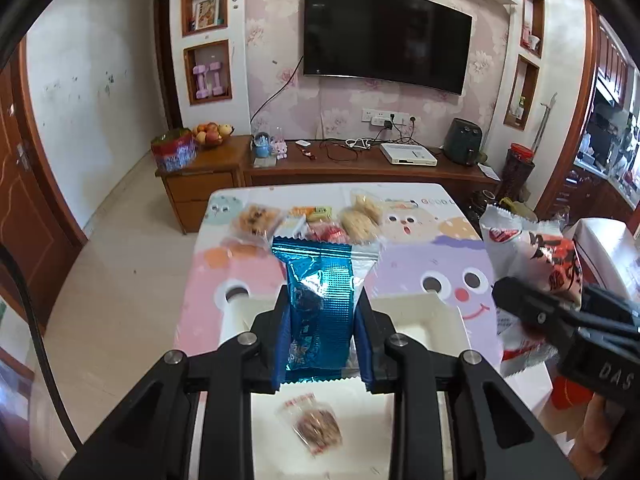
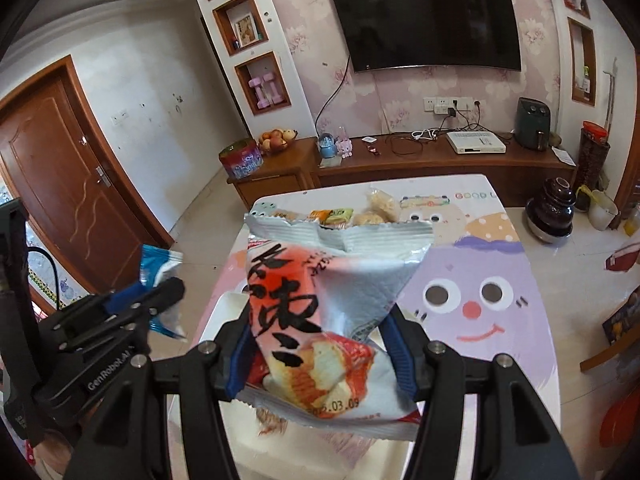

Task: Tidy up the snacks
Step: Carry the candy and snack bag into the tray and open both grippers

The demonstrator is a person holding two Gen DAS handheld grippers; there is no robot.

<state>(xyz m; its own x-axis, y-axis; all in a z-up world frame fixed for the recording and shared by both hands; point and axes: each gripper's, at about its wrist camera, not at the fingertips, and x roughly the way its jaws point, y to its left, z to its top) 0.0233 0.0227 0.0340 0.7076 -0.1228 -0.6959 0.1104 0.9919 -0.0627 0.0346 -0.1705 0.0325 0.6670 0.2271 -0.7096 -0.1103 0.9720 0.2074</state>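
My left gripper (image 1: 322,312) is shut on a shiny blue foil snack packet (image 1: 320,312), held up above the table. In the right wrist view that same gripper (image 2: 168,292) appears at the left with the blue packet (image 2: 158,264) sticking out. My right gripper (image 2: 320,344) is shut on a white and red snack bag (image 2: 320,312) with black characters; the left wrist view has it at the right edge as the right gripper (image 1: 520,300) holding the bag (image 1: 536,256). Below lies a white divided tray (image 1: 416,312) with a small clear-wrapped snack (image 1: 314,426) in it.
Several loose snacks (image 1: 304,220) lie at the far end of the cartoon-print tablecloth (image 1: 436,256). Beyond it stands a wooden TV cabinet (image 1: 360,168) with a fruit bowl (image 1: 208,134) and a wall TV (image 1: 384,36). A dark pot (image 2: 554,210) sits on the floor to the right.
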